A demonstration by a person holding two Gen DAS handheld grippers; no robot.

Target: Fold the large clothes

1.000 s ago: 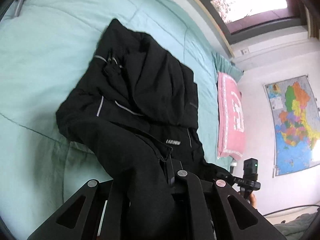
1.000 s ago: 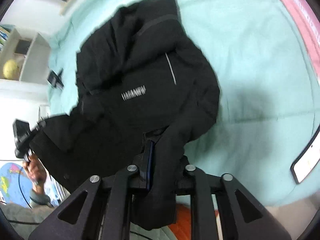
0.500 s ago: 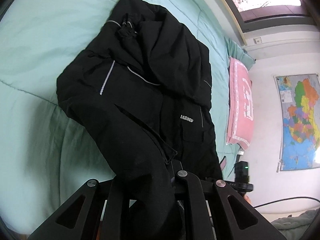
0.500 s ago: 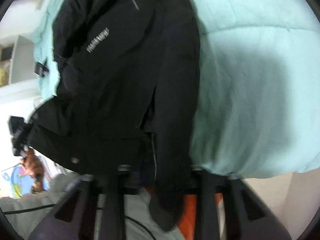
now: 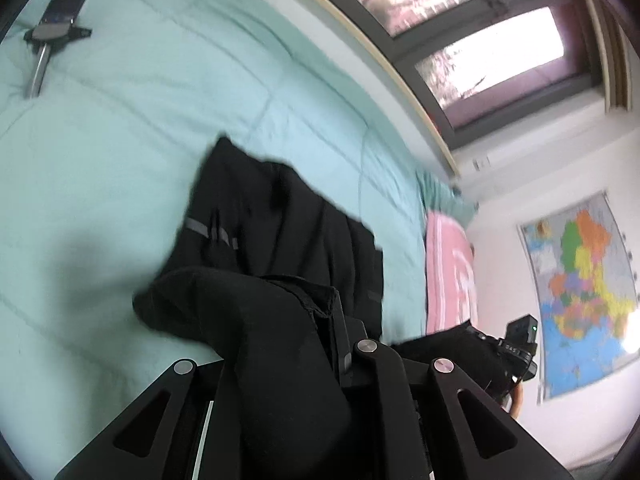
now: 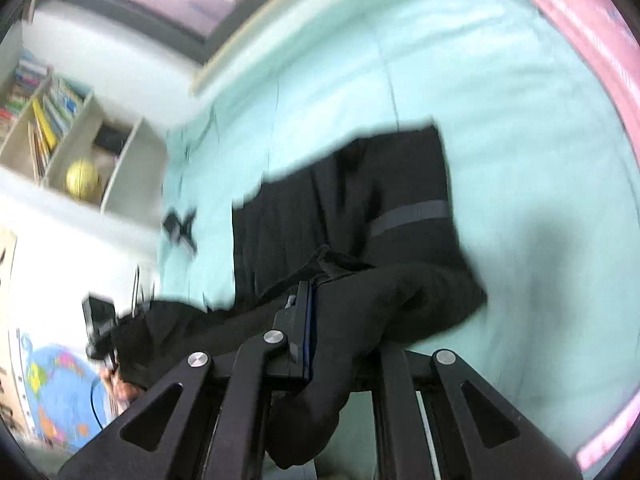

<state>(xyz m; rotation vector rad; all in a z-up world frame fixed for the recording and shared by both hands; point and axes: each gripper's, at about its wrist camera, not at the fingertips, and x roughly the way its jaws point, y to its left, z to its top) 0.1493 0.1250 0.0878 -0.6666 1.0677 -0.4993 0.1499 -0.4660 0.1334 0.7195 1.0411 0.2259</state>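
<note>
A black jacket [image 5: 280, 240] with grey reflective stripes lies on the teal quilt [image 5: 120, 120], its near part lifted and doubled over towards the far part. My left gripper [image 5: 300, 340] has jacket fabric clamped between its fingers, and its jaws are starting to open. In the right wrist view the jacket [image 6: 360, 208] drapes over my right gripper [image 6: 336, 320], which is shut on a thick fold of it beside its blue-edged pad [image 6: 306, 320]. Each wrist view shows the other gripper at the side, the right gripper [image 5: 520, 344] and the left gripper [image 6: 98, 320], each held by a hand.
A phone on a small stand [image 5: 60, 20] lies at the quilt's far left corner. A pink pillow [image 5: 452, 272] rests at the bed's head under a wall map [image 5: 580, 288]. A window runs along the far side. A shelf with books and a yellow ball [image 6: 82, 180] stands beyond the bed.
Both grippers have risen and swung forward over the bed with the jacket's edge. The jacket looks shorter and doubled over. More quilt, the window and the shelf have come into view.
</note>
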